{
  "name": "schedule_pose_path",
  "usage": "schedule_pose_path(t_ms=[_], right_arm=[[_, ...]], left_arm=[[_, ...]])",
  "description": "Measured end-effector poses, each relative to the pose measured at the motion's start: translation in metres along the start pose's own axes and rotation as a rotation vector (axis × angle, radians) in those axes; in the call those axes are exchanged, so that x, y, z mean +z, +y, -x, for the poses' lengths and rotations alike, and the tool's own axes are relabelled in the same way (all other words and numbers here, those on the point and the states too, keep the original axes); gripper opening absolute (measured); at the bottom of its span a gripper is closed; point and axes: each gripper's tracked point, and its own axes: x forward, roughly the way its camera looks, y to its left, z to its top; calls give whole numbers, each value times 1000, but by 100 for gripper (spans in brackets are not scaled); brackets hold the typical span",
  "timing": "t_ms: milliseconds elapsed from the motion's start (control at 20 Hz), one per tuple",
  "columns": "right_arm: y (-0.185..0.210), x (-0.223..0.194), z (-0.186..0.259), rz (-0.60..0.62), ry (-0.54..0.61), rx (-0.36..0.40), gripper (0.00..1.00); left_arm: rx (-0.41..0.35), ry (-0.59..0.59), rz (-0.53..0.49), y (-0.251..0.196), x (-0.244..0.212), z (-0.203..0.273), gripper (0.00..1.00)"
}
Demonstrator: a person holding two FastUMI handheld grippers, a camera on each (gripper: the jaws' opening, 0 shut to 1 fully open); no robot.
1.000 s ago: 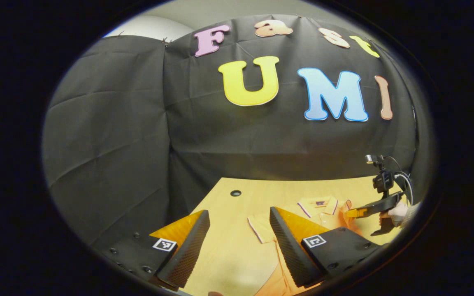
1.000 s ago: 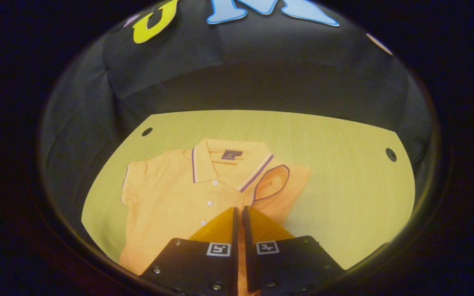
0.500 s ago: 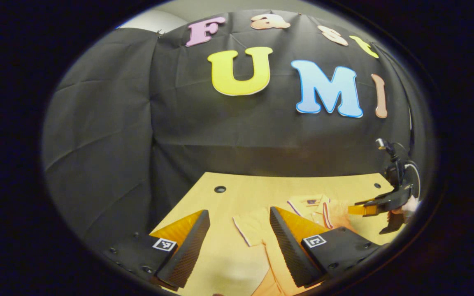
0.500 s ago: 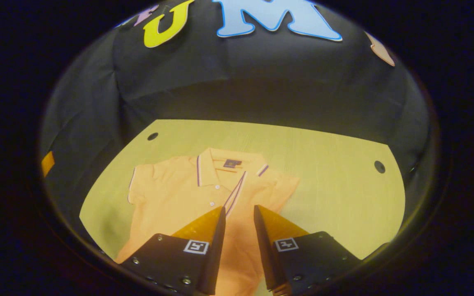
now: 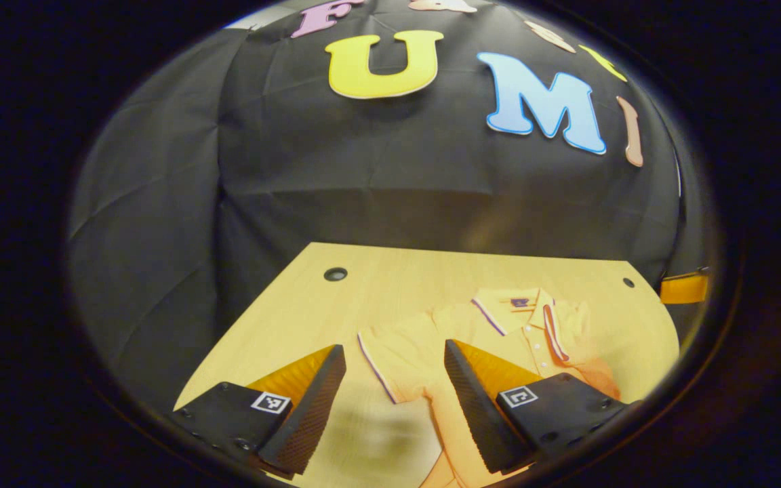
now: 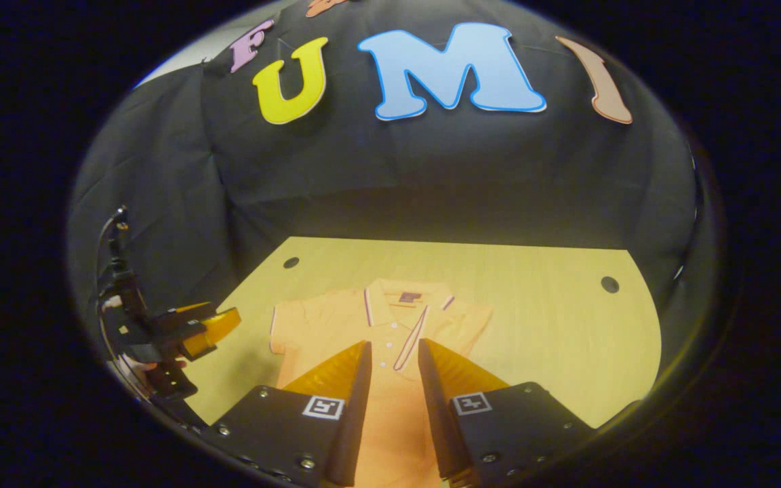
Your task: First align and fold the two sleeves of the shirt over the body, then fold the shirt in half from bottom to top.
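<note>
Left gripper (image 5: 394, 386): jaws wide apart, grasping nothing, hovering above the bench over the shirt's unfolded sleeve edge. In the right gripper view it sits at the far left (image 6: 217, 329), off the shirt, with a hand (image 6: 150, 366) partly visible behind it.
Right gripper (image 6: 394, 386): jaws parted by a narrow gap, nothing between them, raised above the shirt's lower front. Its tip shows at the right edge of the left gripper view (image 5: 683, 288), clear of the shirt.
Polo shirt (image 6: 390, 325): orange, lying face up on the bench, collar toward the booth wall, button placket visible.
Sleeve 1 (image 6: 424, 329): the one on the right in the right gripper view, folded inward over the chest; its striped cuff edge runs diagonally beside the placket.
Sleeve 2 (image 5: 390, 352): flat, spread outward on the bench, striped cuff edge showing between the left gripper's fingers.
Collar (image 6: 407, 298): striped trim, small dark label inside the neck.
Bench (image 6: 553, 325): light wood, 2 round holes near the far corners (image 6: 291, 262) (image 6: 609, 284).
Contact: neither gripper touches the shirt as far as I can tell.
</note>
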Motion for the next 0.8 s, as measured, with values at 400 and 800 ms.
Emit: schedule_pose_path(t_ms=[400, 800], right_arm=[[-25, -10, 57, -56, -14, -89, 43], [-58, -36, 86, -122, 10, -189, 43]], left_arm=[[33, 178, 18, 7, -104, -105, 99], [80, 250, 43, 10, -141, -135, 99]])
